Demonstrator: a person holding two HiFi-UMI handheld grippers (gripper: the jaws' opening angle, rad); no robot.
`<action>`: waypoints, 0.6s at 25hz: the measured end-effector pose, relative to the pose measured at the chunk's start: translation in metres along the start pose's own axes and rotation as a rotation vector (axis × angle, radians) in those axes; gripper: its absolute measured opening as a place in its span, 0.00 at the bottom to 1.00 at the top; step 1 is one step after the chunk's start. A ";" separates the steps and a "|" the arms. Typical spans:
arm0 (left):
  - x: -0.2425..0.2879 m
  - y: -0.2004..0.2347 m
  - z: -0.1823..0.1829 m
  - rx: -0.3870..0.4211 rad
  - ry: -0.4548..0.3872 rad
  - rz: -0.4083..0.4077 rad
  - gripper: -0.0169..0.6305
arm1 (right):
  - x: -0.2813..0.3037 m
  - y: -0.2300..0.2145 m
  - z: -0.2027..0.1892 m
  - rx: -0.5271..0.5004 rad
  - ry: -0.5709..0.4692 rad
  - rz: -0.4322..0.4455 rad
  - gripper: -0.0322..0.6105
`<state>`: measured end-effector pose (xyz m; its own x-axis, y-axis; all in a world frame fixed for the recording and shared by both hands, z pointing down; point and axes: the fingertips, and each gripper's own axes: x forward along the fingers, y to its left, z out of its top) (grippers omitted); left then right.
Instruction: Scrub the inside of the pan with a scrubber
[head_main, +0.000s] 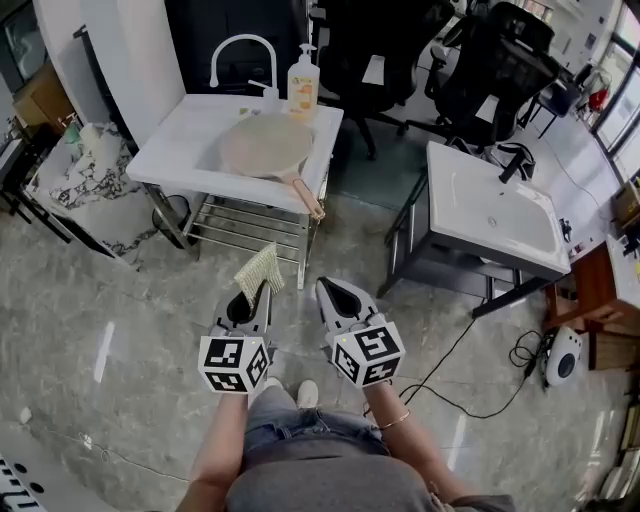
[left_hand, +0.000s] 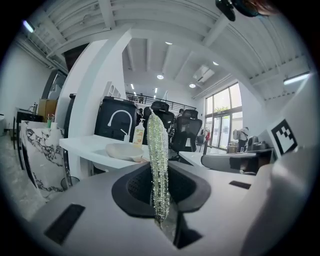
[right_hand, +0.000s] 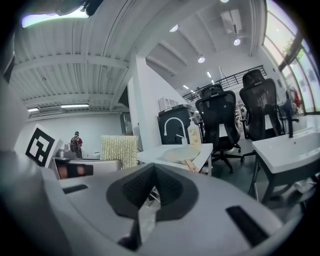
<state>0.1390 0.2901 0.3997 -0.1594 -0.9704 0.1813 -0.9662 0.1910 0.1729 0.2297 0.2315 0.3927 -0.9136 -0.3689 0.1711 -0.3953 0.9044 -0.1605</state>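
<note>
The left tongs (head_main: 258, 296) are clenched on the scrubber (head_main: 259, 270) — a pale green, glittery pad standing upright between them; the right tongs (head_main: 327, 288) are closed on nothing. The pan (head_main: 266, 146) lies well off on the white table (head_main: 185, 140); it is pale, round and shallow, its wooden handle (head_main: 305, 195) jutting over the near edge. I'd step in close first, steady that handle with the right tongs, then work the pad round the inside — flat face down.

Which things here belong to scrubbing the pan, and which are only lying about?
For the job:
- pan, on the white table
- scrubber, clamped in the left gripper

Lying about:
- pump bottle
- faucet
- black chairs
- second basin, at the right
</note>
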 end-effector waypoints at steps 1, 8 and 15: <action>0.000 0.001 -0.001 -0.004 0.003 -0.001 0.12 | 0.001 -0.001 -0.001 0.003 0.003 0.000 0.07; 0.005 0.007 0.001 -0.010 -0.005 0.023 0.12 | 0.005 -0.017 -0.001 0.028 0.003 -0.007 0.07; 0.023 0.023 0.007 -0.014 0.010 0.042 0.12 | 0.017 -0.031 0.000 0.036 0.012 -0.025 0.07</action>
<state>0.1118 0.2715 0.4010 -0.1973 -0.9601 0.1980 -0.9559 0.2332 0.1787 0.2262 0.1968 0.4005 -0.9021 -0.3890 0.1871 -0.4218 0.8864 -0.1908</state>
